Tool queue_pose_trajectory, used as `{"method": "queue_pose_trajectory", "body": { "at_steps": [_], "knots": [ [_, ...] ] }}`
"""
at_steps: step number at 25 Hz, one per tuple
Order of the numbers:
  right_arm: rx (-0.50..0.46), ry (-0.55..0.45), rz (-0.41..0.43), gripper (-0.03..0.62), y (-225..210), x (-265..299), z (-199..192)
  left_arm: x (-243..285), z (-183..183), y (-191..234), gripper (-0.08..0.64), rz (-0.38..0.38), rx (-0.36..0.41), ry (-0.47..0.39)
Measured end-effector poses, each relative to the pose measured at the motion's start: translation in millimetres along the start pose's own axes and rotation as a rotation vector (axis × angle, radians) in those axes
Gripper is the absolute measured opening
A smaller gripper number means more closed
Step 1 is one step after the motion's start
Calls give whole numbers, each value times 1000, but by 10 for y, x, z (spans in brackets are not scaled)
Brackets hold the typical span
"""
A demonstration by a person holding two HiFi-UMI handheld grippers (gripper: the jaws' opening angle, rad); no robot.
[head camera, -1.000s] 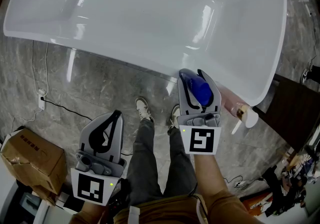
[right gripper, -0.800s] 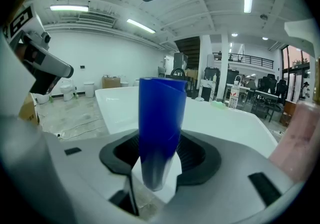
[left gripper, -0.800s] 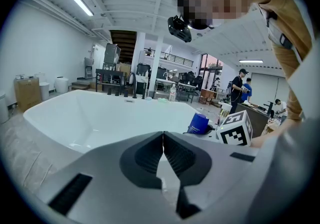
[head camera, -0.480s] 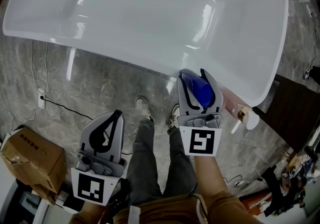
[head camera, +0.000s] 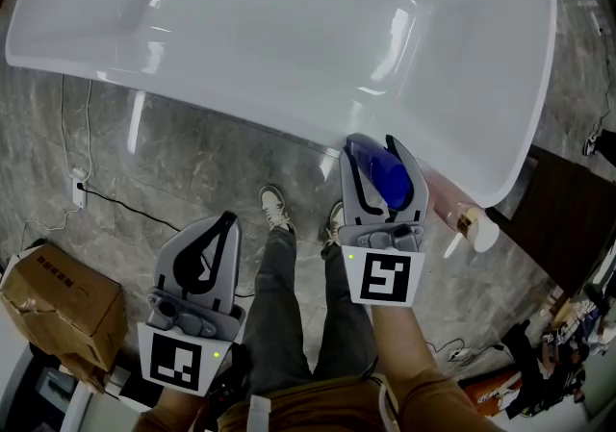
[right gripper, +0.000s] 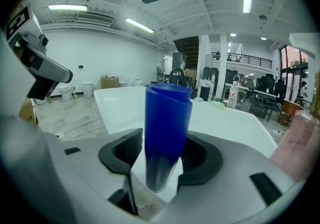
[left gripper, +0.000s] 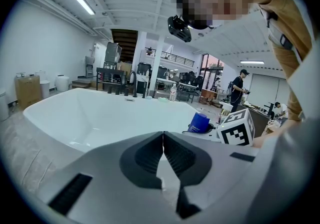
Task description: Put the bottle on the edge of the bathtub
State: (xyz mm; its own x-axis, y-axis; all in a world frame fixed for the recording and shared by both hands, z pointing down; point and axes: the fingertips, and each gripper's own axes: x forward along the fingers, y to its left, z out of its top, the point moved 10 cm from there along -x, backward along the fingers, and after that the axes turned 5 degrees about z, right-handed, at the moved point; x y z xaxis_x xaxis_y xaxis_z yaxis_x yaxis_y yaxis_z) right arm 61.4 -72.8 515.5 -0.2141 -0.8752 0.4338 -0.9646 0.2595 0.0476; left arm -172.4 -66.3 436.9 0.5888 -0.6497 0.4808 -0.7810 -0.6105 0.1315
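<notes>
A blue bottle (head camera: 387,176) (right gripper: 167,128) stands upright on the near rim of the white bathtub (head camera: 525,122) (right gripper: 225,118), between the jaws of my right gripper (head camera: 372,143) (right gripper: 164,154). Those jaws have just been opening. They now stand wide, and a gap shows between the left pad (right gripper: 125,149) and the bottle, so the gripper is open around it. My left gripper (head camera: 223,220) (left gripper: 163,135) hangs lower left over the floor, its jaws shut with nothing between them. In the left gripper view the bottle (left gripper: 199,122) and the tub (left gripper: 90,113) lie ahead.
A pink bottle (head camera: 450,201) (right gripper: 297,138) with a white cap lies just right of the right gripper. A cardboard box (head camera: 63,310) sits at the lower left, and a cable with a plug (head camera: 80,194) runs across the marble floor. Dark furniture (head camera: 568,218) stands at the right.
The right gripper's jaws have spread a little wider around the blue bottle. Both hands stay where they were, and the bottle has not moved.
</notes>
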Motion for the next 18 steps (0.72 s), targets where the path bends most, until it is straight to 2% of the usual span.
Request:
{"method": "queue_pose_trajectory", "body": {
  "at_steps": [18],
  "knots": [
    [26, 2, -14, 210, -2, -9, -23, 3, -61, -4, 6, -8, -3, 3]
  ]
}}
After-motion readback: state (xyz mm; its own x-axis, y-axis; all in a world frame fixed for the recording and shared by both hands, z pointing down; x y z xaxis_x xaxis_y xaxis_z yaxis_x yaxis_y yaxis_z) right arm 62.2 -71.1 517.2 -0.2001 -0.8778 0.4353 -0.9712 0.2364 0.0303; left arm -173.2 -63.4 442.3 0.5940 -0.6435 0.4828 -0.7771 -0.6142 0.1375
